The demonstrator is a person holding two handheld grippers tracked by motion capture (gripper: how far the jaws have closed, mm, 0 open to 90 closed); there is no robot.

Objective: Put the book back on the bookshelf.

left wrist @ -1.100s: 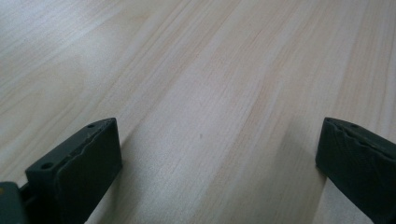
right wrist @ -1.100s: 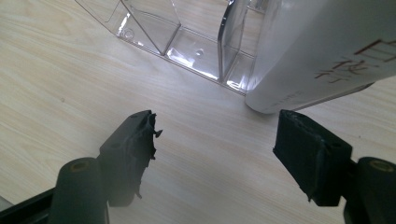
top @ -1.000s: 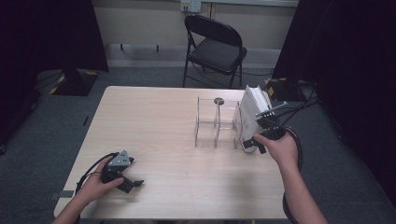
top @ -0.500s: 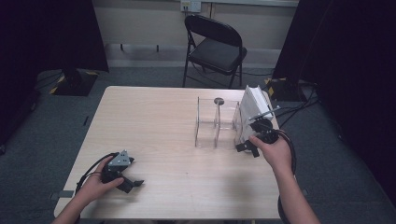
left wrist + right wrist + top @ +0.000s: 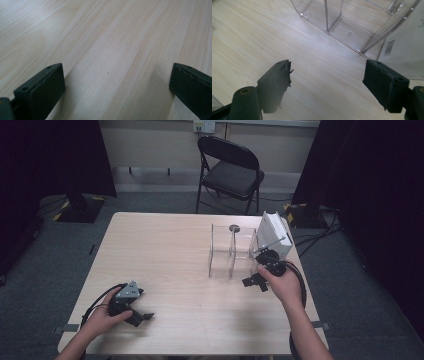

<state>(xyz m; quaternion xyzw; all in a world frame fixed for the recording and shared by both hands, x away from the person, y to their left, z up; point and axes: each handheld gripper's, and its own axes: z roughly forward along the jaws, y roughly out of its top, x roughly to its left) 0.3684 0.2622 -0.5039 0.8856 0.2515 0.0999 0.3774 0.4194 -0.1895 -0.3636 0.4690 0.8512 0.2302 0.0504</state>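
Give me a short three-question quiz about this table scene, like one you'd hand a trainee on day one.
1. True or false: the right gripper has something clamped between its jaws.
2. What leans against the clear divided organizer on its right side? A) a white box B) a red mug C) a green book
3. What does the left gripper have under its jaws?

Key
1. False. The jaws have just been opening and stand apart, with bare table between them.
2. A, the white box.
3. Bare wooden tabletop; its jaws stand wide and hold nothing.
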